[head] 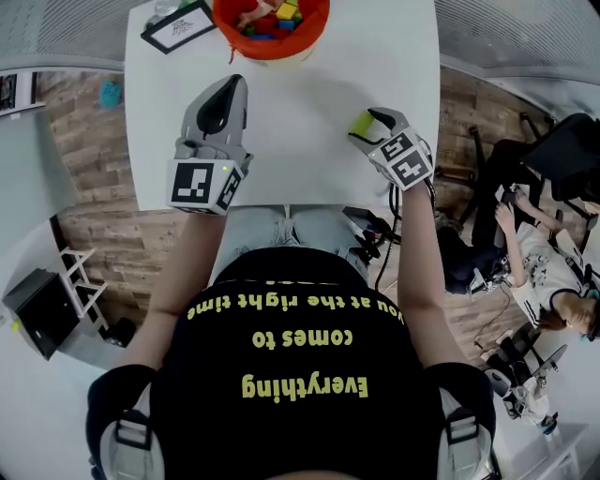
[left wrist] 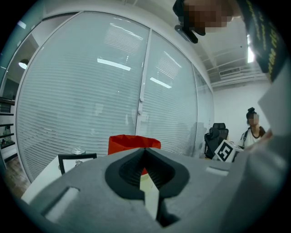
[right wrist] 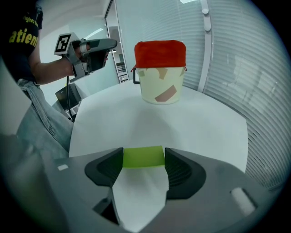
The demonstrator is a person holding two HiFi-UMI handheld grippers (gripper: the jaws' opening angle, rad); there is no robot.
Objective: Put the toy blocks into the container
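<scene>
Items counted: 2 grippers, i.e. left gripper and right gripper; 1 container; 1 green block outside it; several blocks inside, exact no. not determinable; 1 table; 1 framed card; min. 1 seated person in bkgd.

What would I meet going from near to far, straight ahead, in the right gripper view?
green block clamped between the jaws → bare white table → red-topped container → glass wall with blinds

A lime block sits clamped in the right gripper; the red-rimmed container seemingly holds several blocks.
</scene>
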